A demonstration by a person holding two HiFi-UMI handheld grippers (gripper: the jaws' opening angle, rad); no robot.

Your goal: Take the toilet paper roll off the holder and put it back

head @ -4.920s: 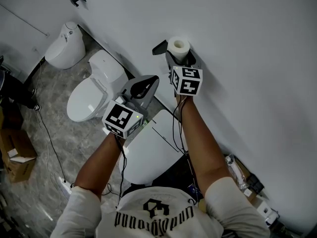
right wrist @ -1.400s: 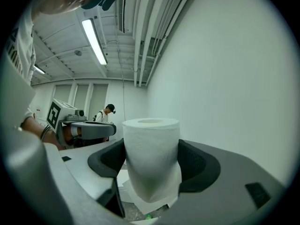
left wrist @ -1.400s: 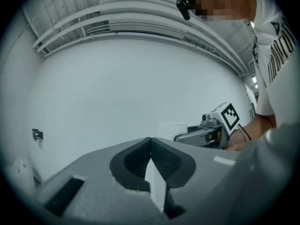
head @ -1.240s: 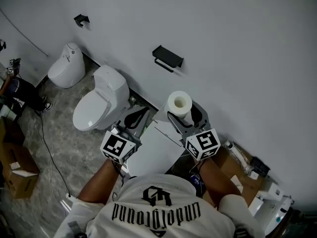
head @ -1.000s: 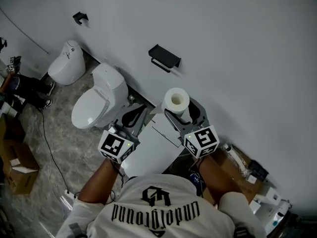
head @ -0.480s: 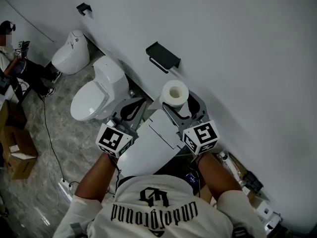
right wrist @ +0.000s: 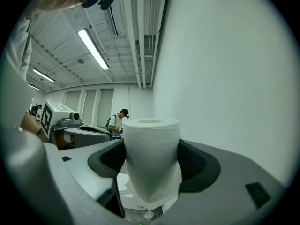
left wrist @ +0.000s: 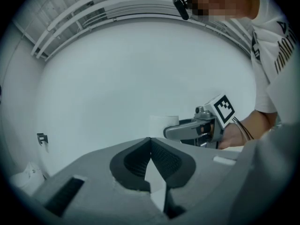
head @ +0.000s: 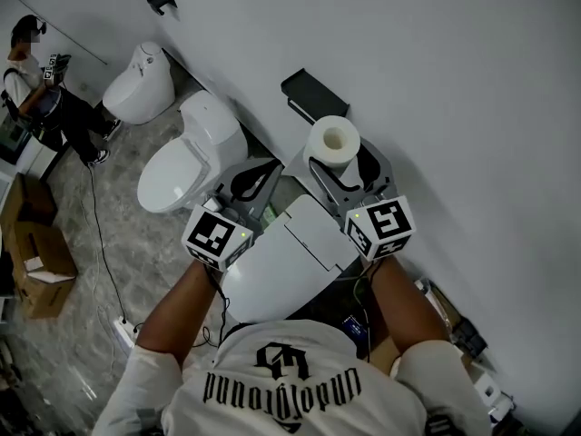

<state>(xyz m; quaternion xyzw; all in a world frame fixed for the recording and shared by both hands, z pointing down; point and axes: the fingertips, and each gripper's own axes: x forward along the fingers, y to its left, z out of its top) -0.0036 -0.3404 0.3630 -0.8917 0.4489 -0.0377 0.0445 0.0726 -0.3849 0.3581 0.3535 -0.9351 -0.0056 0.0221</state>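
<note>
Your right tongs (right wrist: 152, 167) are clamped on the toilet paper roll (head: 332, 142), one jaw pressed into each side of its soft wall. The roll stands upright with the core hole facing up. It is off the black holder (head: 311, 95) and hangs in the air just beside it, close to the wall (head: 454, 80) and above the closed toilet lid (head: 290, 257). So the step in hand looks like the return.

The holder's bar seems to run flat along the wall under a small shelf, while your roll's core points upward. Turn your wrist until the core lies in line with that bar before you close in. I cannot tell from here which end of the bar is free, so look before you commit, then come at it from that side and slide straight along it.

Squeeze only as hard as you need to. The paper gives, and a crushed core will likely catch on the bar's tip. A loose flap of paper hangs under the roll. Let it trail away from the bar so it does not bunch.

Your left tongs (left wrist: 150, 143) are pressed together on nothing and hover over the lid, apart from the roll. Hold them clear, or use them to steady the roll's far end if it binds.
</note>
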